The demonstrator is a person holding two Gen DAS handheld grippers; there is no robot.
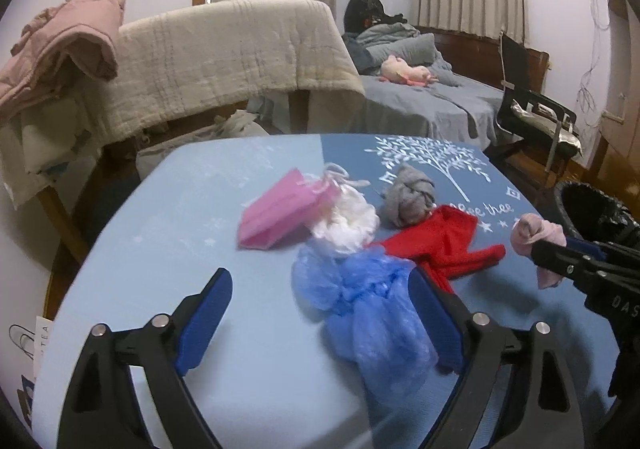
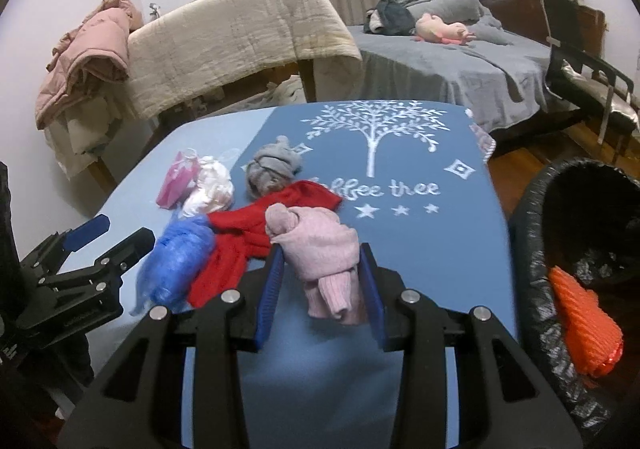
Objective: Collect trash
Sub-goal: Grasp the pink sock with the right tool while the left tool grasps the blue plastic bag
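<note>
Nearest, the right gripper (image 2: 322, 281) has its blue pads pressed on either side of a rolled pale pink sock bundle (image 2: 316, 249), which hangs between them just above the blue table mat (image 2: 420, 249). From the left wrist view, the left gripper (image 1: 320, 313) stands wide with nothing clamped; a crumpled blue plastic bag (image 1: 368, 301) lies on the mat between its fingers, beside the right-hand one, though whether it touches that pad I cannot tell. Just beyond, at about one o'clock from the bag, a red knitted garment (image 1: 440, 245) is spread flat, touching the bag. At eleven o'clock from the bag sits a white crumpled wad (image 1: 348, 221), with a pink paper bag (image 1: 280, 217) lying on its side against it. Further, at twelve o'clock from the red garment, a grey sock ball (image 1: 408, 197) rests by the white tree print. Off the mat's edge at three o'clock stands a bin with a black liner (image 2: 532, 249), an orange net (image 2: 584, 325) inside it. Farthest back are a bed (image 2: 460, 61) and a beige blanket (image 2: 240, 33).
</note>
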